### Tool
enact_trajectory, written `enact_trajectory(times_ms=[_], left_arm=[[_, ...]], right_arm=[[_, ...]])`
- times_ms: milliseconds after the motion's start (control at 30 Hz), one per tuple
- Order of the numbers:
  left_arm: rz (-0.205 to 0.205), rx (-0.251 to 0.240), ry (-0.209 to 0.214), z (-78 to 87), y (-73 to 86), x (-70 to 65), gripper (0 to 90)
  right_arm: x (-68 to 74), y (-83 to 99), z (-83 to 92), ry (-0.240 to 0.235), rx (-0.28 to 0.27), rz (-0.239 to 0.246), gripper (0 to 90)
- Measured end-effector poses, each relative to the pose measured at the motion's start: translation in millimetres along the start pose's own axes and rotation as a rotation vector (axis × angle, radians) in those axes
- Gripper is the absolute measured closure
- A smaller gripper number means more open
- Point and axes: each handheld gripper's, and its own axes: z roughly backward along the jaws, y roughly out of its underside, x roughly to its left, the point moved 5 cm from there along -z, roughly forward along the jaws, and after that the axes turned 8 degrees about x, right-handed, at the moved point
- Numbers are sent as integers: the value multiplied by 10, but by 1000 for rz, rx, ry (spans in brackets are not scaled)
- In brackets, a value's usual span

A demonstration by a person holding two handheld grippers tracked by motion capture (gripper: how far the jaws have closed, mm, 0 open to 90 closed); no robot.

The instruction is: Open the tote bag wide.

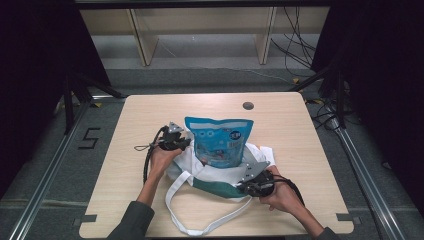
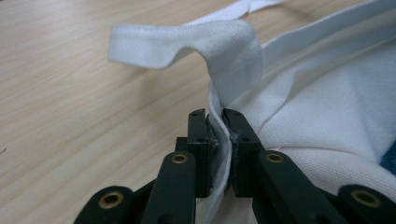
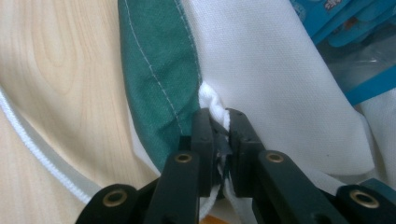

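Both grippers clamp the tote bag mid-table — left gripper and right gripper at opposite rims, blue packet standing inside. Left gripper view: white edge pinched. Right gripper view: bunched white cloth pinched beside green — jaws closed.

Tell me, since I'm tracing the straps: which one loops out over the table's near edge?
The long strap nearest the person; the other stands bent by the left tongs.
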Motion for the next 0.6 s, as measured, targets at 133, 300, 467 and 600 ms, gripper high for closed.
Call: enact_trajectory(times_ms=[133, 300, 467, 600], left_arm=[[-35, 11, -46, 122, 2, -31, 734], [96, -96, 31, 631, 32, -97, 465], [121, -100, 129, 857, 124, -414, 446], [156, -20, 190, 775, 293, -657, 377]], right_arm=[[-22, 13, 27, -25, -37, 12, 777], [-97, -52, 405, -47, -151, -30, 534], [-366, -199, 1047, 82, -369, -100, 509], [-650, -193, 1102, 221, -349, -207, 524]])
